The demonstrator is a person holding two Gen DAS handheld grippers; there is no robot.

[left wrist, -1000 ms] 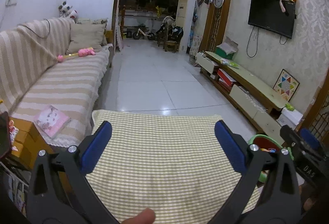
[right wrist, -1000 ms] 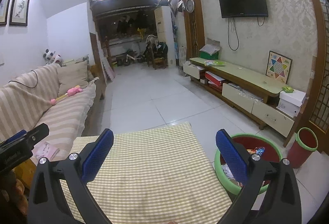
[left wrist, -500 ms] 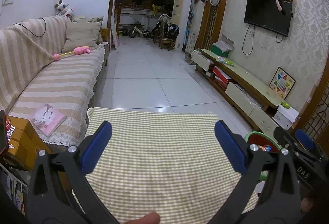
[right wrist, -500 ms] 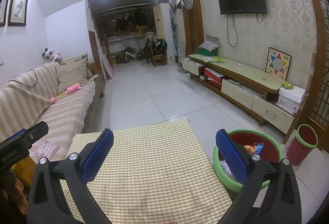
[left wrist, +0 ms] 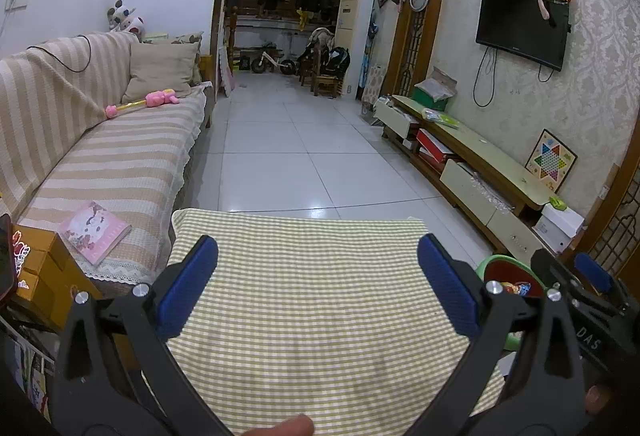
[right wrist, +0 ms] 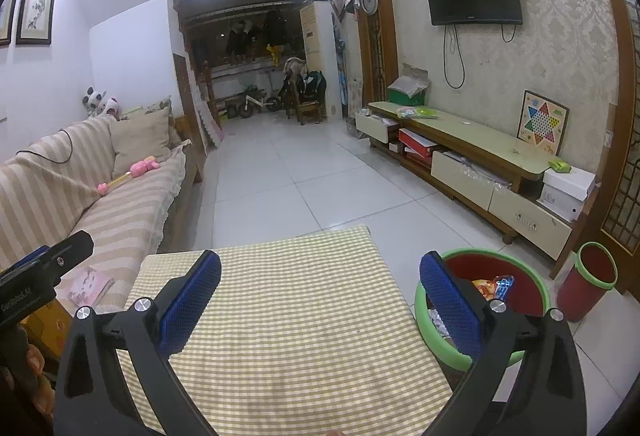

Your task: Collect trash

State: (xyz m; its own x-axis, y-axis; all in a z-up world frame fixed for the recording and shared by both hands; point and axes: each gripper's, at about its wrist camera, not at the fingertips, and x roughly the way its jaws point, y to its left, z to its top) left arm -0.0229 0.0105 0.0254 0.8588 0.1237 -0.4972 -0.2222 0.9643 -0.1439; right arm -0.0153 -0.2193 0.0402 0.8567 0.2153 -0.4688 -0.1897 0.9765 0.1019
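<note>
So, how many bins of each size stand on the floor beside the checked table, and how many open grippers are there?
Wide red basin with green rim: 1
Tall red bin with green rim: 1
Open blue-padded grippers, left and right: 2
Total: 4

Both wrist views are aimed forward and slightly downward, close above the checked table [left wrist: 320, 300]. The left view is offset leftward. The table, sofa [right wrist: 120, 204] and green-rimmed bin [right wrist: 520, 276] are shared.
</note>
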